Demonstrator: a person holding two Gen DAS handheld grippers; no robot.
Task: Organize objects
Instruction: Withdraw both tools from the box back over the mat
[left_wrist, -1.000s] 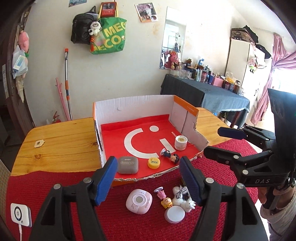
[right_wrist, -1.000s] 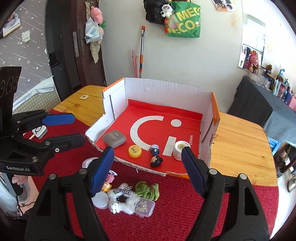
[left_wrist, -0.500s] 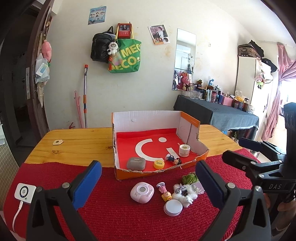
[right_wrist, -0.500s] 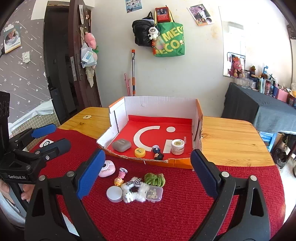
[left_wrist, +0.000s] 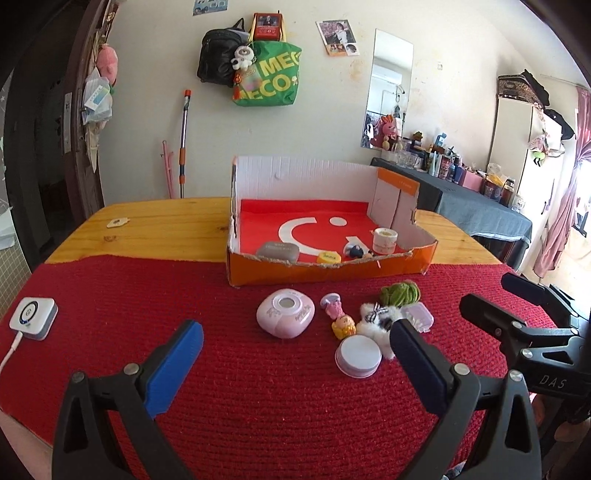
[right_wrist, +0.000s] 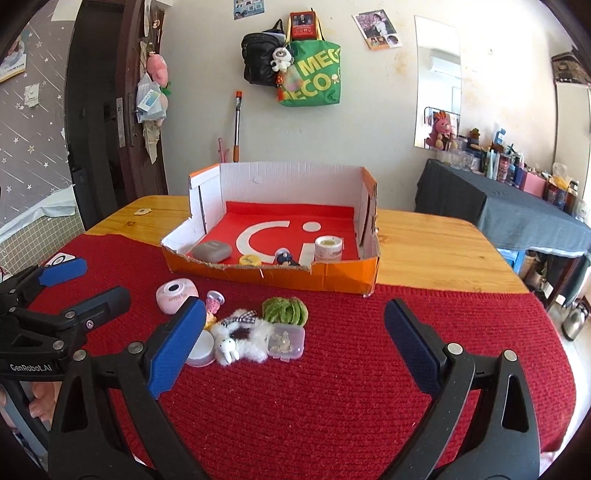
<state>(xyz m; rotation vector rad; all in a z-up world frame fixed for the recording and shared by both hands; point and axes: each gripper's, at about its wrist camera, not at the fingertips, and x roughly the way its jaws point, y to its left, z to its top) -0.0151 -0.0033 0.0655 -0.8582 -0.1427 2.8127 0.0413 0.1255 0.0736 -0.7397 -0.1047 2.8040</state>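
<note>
An open orange cardboard box (left_wrist: 421, 260) (right_wrist: 343, 275) with a red floor holds a grey case (left_wrist: 277, 252), a yellow lid (left_wrist: 329, 257), a small dark figurine (left_wrist: 355, 251) and a white jar (left_wrist: 385, 240). In front of it on the red mat lie a pink round case (left_wrist: 285, 313) (right_wrist: 174, 295), a small pink doll (left_wrist: 338, 319), a white round lid (left_wrist: 358, 357), a white fluffy toy (right_wrist: 240, 339), a green knitted piece (right_wrist: 284, 311) and a clear small box (right_wrist: 286, 342). My left gripper (left_wrist: 295, 356) and right gripper (right_wrist: 295, 332) are both open and empty, held back above the mat.
A white charger puck (left_wrist: 33, 318) with a cable lies at the mat's left edge. The wooden table (right_wrist: 443, 254) extends behind and right of the box. A small tag (left_wrist: 117, 222) lies on the wood at the far left. A dark-clothed side table (right_wrist: 517, 214) stands at right.
Both grippers have pulled back from the box and dropped lower toward the mat. Both stayed open and empty. The objects have not moved.
</note>
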